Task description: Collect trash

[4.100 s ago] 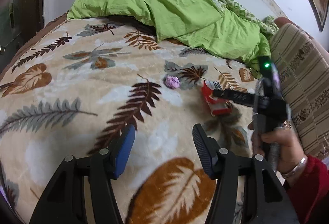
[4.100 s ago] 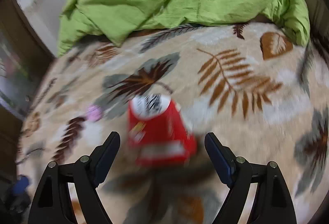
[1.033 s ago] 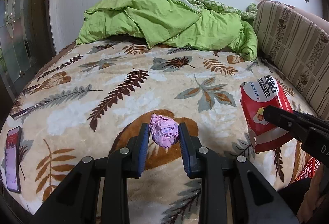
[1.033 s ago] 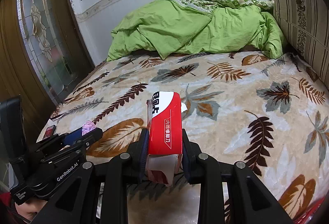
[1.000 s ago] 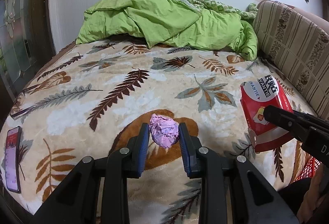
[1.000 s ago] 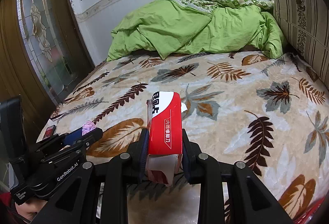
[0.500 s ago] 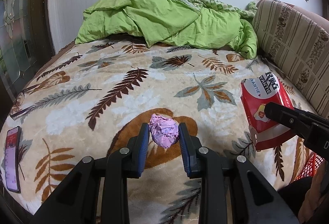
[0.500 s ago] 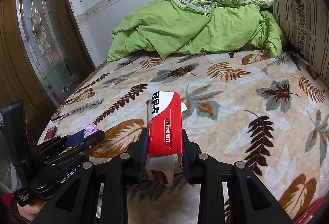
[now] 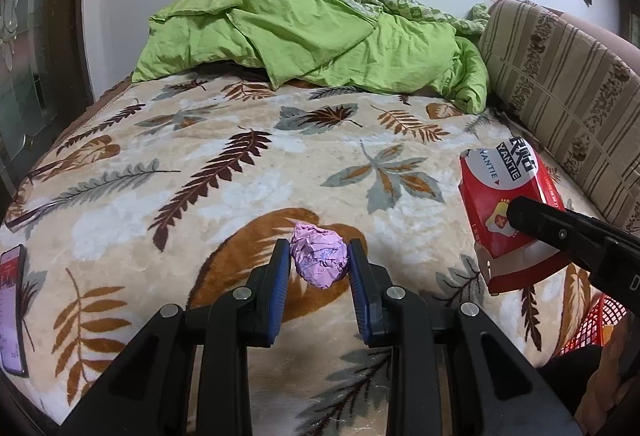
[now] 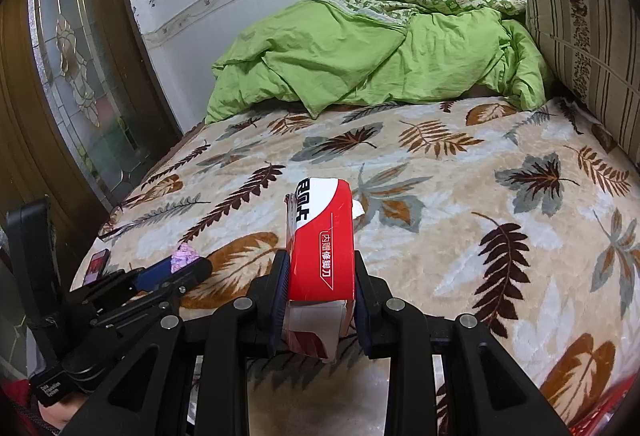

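Carrying step: left gripper clamps a crumpled pink wrapper, right gripper clamps a red carton (lower centre); next, presumably release into the red basket.

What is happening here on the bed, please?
A person is collecting trash from a bed with leaf-patterned blanket, holding tongs in each hand. The left tongs are shut on a crumpled pink paper ball. The right tongs are shut on a red and white box, held above the blanket. A red basket shows at the lower right edge of the left view, so both items probably go there next. A phone lies at the blanket's left edge.
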Tool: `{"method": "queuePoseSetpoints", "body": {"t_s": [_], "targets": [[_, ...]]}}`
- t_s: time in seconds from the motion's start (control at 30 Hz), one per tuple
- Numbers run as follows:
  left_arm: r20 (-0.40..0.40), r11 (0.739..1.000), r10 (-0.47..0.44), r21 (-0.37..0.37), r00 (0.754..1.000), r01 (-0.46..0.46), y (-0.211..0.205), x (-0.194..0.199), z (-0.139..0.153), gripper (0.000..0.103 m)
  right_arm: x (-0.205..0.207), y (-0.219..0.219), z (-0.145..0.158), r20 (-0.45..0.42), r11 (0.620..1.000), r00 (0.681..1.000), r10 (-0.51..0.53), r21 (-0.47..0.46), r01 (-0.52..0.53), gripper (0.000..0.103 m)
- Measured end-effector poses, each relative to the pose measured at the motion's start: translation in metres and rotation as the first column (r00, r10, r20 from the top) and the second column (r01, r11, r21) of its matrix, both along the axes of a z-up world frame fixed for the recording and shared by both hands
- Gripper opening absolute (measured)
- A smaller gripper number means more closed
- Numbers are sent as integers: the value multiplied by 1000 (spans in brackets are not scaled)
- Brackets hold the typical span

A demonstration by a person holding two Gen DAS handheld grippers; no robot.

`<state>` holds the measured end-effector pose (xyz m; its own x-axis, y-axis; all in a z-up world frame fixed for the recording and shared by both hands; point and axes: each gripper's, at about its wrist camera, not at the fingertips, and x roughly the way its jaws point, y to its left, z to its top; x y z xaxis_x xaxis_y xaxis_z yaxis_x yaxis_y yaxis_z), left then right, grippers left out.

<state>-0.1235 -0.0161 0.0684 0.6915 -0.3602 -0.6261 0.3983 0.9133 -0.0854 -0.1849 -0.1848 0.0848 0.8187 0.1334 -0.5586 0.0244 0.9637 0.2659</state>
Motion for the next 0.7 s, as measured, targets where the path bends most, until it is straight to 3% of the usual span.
{"method": "queuePoseSetpoints", "body": {"t_s": [0.7], "targets": [[-19, 1000, -23, -6, 1000, 23, -8, 4, -4, 28, -12, -3, 4, -22, 999, 999, -40, -30, 40, 30]]}}
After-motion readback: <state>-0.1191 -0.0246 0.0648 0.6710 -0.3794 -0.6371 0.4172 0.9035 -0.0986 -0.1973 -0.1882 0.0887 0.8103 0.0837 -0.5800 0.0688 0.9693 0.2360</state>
